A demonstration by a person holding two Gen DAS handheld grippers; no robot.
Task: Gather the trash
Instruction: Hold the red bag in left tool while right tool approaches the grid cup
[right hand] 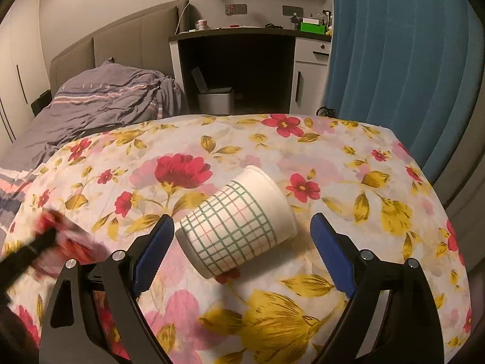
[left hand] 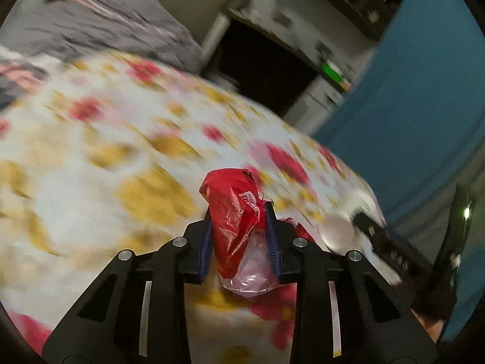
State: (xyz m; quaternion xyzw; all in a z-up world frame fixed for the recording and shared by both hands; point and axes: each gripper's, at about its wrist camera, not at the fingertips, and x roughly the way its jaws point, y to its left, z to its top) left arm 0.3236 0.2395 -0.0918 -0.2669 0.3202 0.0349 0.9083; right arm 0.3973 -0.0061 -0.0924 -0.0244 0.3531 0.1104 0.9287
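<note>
**Right wrist view: paper cup lies between wide jaws; left gripper holds a plastic wrapper**

Right wrist view shows a paper cup (right hand: 236, 227) lying on its side on the floral bedsheet (right hand: 379, 206), its closed base towards the camera and its rolled rim pointing away. The right gripper (right hand: 242, 253) stands wide apart, one blue ribbed pad on each side of the cup; neither pad touches it. The wall is thin white card printed with a green and pink grid, tapering to the base.

Handling judgement: the cup should be very light and easily crushed, and being round it may roll on the soft sheet. The sounder hold is across the lower body near the stiff base, with gentle closure; the open rim end will likely buckle.

Left wrist view shows the left gripper (left hand: 239, 236) narrowed on a red plastic wrapper (left hand: 236, 221), part red film and part clear. The film is crumpled, limp and glossy, bulging above and below the pads. It appears pinched, though the blurred background makes its clearance from the sheet uncertain. Such film is probably near weightless and slippery, so it could slide out under a loose pinch.

A white lidded bin (right hand: 215, 99) stands under the desk (right hand: 236, 32) beyond the bed.
</note>
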